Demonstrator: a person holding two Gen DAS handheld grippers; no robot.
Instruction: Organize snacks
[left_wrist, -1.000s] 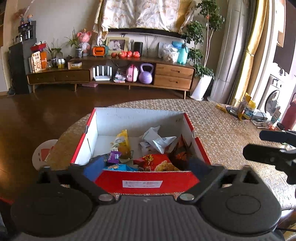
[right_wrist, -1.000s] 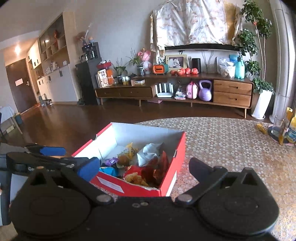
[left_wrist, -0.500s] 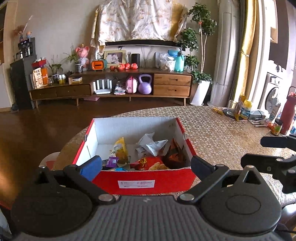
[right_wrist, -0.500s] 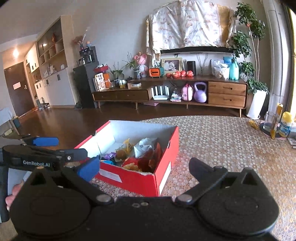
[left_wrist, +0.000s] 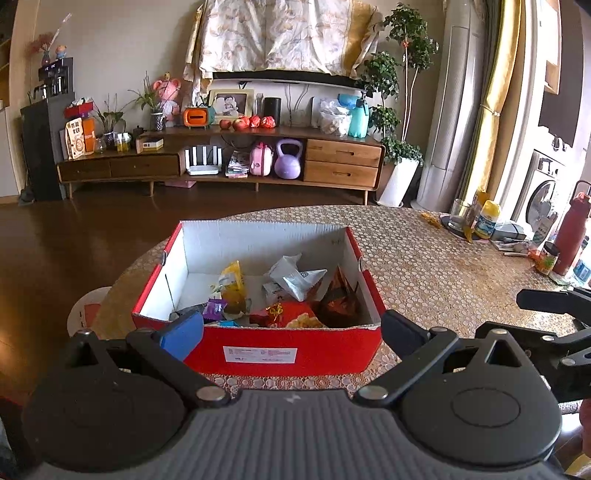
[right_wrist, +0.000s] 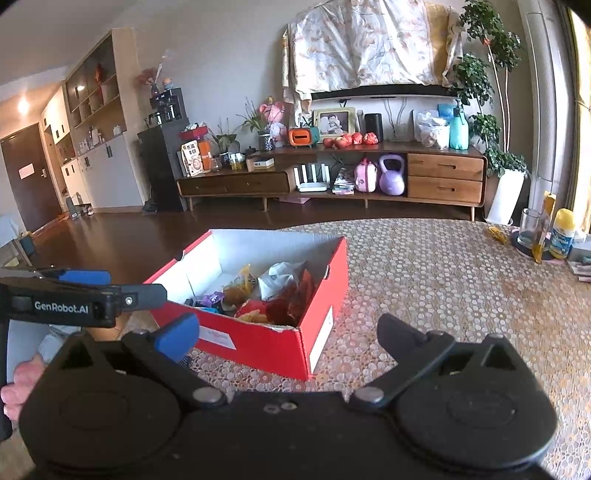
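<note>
A red cardboard box (left_wrist: 295, 352) (right_wrist: 258, 338) with a white inside sits on the patterned table. It holds several snack packets: a yellow one (left_wrist: 232, 282), a white crumpled one (left_wrist: 295, 275), a red one (left_wrist: 291, 314) and a dark reddish one (left_wrist: 338, 293). My left gripper (left_wrist: 291, 330) stands open just in front of the box's near wall, holding nothing. My right gripper (right_wrist: 288, 332) is also open and empty, in front of the box's right front corner. In the right wrist view the left gripper (right_wrist: 85, 291) shows at the left edge.
The table (left_wrist: 424, 266) carries a glass (left_wrist: 458, 214), a yellow-capped bottle (left_wrist: 485, 219), a red flask (left_wrist: 572, 236) and small items at its far right. A round stool (left_wrist: 86, 314) stands left of the table. A long wooden sideboard (left_wrist: 221, 166) lines the back wall.
Both grippers have pulled back and away from the box, so it appears smaller and farther. Both stay open and empty; the packets in the box have not moved.
</note>
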